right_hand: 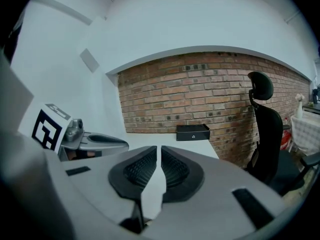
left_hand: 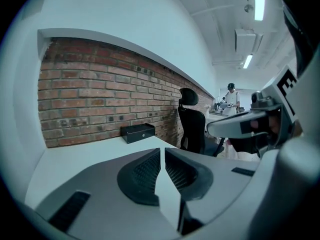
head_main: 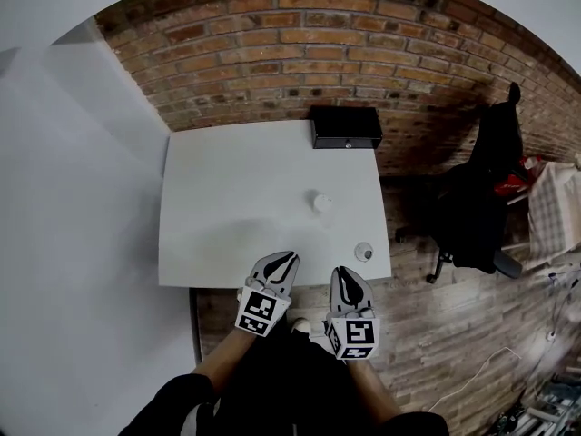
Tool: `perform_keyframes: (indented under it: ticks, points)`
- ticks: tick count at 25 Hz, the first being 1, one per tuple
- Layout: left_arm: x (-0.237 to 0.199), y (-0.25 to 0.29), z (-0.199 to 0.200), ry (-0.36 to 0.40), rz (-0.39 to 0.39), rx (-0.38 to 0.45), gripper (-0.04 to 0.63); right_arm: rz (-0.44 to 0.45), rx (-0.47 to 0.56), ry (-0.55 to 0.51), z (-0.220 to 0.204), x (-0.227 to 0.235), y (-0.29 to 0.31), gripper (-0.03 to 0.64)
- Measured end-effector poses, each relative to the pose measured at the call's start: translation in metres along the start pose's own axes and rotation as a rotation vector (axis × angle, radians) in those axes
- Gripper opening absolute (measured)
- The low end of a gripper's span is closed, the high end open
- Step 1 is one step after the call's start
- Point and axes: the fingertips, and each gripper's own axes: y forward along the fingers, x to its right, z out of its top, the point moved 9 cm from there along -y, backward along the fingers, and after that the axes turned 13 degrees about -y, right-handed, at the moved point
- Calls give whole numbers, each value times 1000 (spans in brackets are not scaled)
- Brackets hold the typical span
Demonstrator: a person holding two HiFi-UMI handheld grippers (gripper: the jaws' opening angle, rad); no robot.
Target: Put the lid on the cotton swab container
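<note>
Left gripper (head_main: 289, 257) and right gripper (head_main: 340, 271) sit side by side over the near edge of the white table (head_main: 227, 207), tips pointing toward the brick wall (head_main: 300, 53). In each gripper view the jaws stand all but together, with nothing between the ribbed pads.

Two small round pieces lie on the table's right half, well apart from both grippers. One is a white piece (head_main: 321, 203) near the middle. The other is a darker-centred piece (head_main: 364, 252) close to the near right corner. Which is container and which is lid cannot be told.

A black box (head_main: 346, 127) rests against the wall.

Legible marking is limited to black-and-white square patterns on the gripper cubes.
</note>
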Motion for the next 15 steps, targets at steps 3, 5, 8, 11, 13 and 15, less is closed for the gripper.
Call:
perform_keyframes:
  ticks: [3,5,8,11,13,15]
  points:
    - [-22,21,14,48,-27,-23,37,-19,-11,23,10,3,26,23]
    - [-35,36,20,77,-49,-43,37,-28,-27,27,15,4,40,23]
    - [-51,59,26,100,-93,-71,37,-44,-62,29,19,12,62,23]
    - [-66,82,25,125,-140,-101,37,-64,-81,44,21,18,80,23]
    - [-77,97,23,149,-172,-121,38,-78,-97,53,21,20,90,23]
    - [-85,112,20,180,-200,-137,51,-87,-120,69,19,23,98,25]
